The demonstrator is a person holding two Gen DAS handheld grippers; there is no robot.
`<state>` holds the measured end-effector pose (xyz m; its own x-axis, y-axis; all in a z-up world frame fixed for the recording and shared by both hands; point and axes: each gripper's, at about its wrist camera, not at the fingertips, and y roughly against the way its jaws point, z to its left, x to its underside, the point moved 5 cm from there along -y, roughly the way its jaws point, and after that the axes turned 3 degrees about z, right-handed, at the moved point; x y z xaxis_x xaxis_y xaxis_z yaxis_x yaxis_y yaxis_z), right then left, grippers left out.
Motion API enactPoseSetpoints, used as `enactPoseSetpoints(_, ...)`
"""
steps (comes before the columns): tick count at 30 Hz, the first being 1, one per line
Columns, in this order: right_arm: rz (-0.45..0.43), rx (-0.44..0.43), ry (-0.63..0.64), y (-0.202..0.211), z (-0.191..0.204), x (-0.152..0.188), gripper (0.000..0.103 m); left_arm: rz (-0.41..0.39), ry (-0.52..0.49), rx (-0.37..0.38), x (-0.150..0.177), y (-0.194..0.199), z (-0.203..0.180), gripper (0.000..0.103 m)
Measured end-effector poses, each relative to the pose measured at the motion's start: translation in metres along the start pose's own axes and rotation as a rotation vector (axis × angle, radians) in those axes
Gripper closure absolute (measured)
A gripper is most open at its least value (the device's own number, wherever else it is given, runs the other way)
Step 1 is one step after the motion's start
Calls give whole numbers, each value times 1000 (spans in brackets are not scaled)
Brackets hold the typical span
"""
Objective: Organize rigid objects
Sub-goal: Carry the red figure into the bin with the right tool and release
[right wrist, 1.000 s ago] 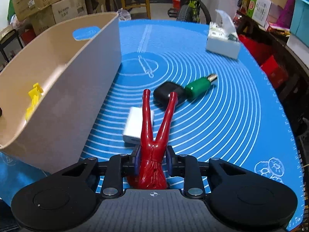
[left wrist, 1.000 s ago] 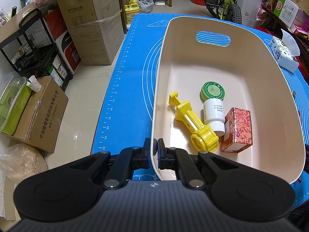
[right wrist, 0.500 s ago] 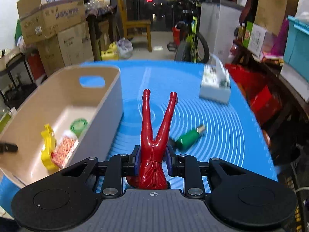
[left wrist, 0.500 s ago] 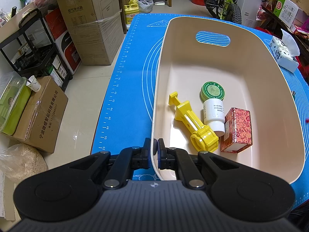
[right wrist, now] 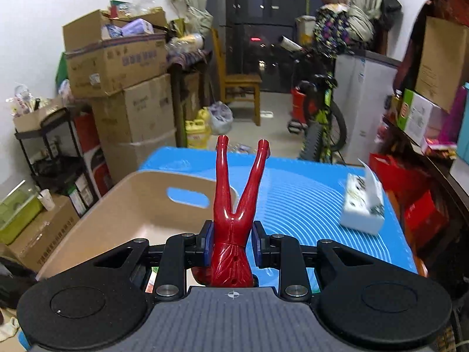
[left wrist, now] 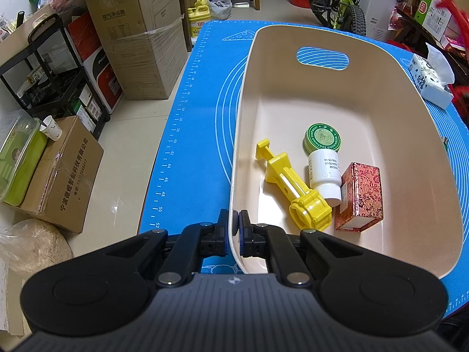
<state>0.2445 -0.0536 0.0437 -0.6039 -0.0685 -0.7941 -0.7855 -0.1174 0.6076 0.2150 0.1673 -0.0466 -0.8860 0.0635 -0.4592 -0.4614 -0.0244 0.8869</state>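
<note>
My left gripper (left wrist: pixel 233 224) is shut on the near rim of a beige plastic bin (left wrist: pixel 381 111) that stands on the blue mat. In the bin lie a yellow plastic tool (left wrist: pixel 296 184), a white bottle with a green cap (left wrist: pixel 324 158) and a red patterned box (left wrist: pixel 362 196). My right gripper (right wrist: pixel 231 236) is shut on a red plastic figure (right wrist: pixel 234 205), legs pointing up, held high above the mat beside the bin (right wrist: pixel 117 214). The figure's blurred legs show at the top right of the left wrist view (left wrist: pixel 453 14).
A white tissue box (right wrist: pixel 363 205) sits on the blue mat (right wrist: pixel 307 193) at the far right; it also shows in the left wrist view (left wrist: pixel 428 82). Cardboard boxes (left wrist: pixel 140 44) and a black rack (left wrist: pixel 49 88) stand on the floor to the left. A bicycle (right wrist: pixel 322 123) stands behind the table.
My right gripper has risen with the red figure and tilted up, so the mat objects dropped out of view. My left gripper has stayed shut on the bin rim.
</note>
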Motion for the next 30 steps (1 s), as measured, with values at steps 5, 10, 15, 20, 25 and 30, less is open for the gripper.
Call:
enactPoseSetpoints(5, -15, -39, 46, -9, 28, -10, 68, 0, 0, 0, 0, 0, 0, 95)
enactPoseSetpoints(10, 20, -78, 76, -25, 58, -5, 68, 0, 1, 0, 0, 0, 0, 95)
enactPoseSetpoints(15, 96, -124, 121, -44, 84, 9, 68, 1, -2, -2, 0, 0, -1, 95)
enactPoseSetpoints(20, 133, -156, 165, -54, 106, 27, 68, 0, -5, -4, 0, 0, -2, 95)
enactPoseSetpoints(25, 206, -171, 183, -68, 119, 42, 68, 0, -5, -4, 0, 0, -2, 95)
enactPoseSetpoints(30, 294, -158, 207, -82, 125, 59, 68, 0, -5, -4, 0, 0, -2, 95)
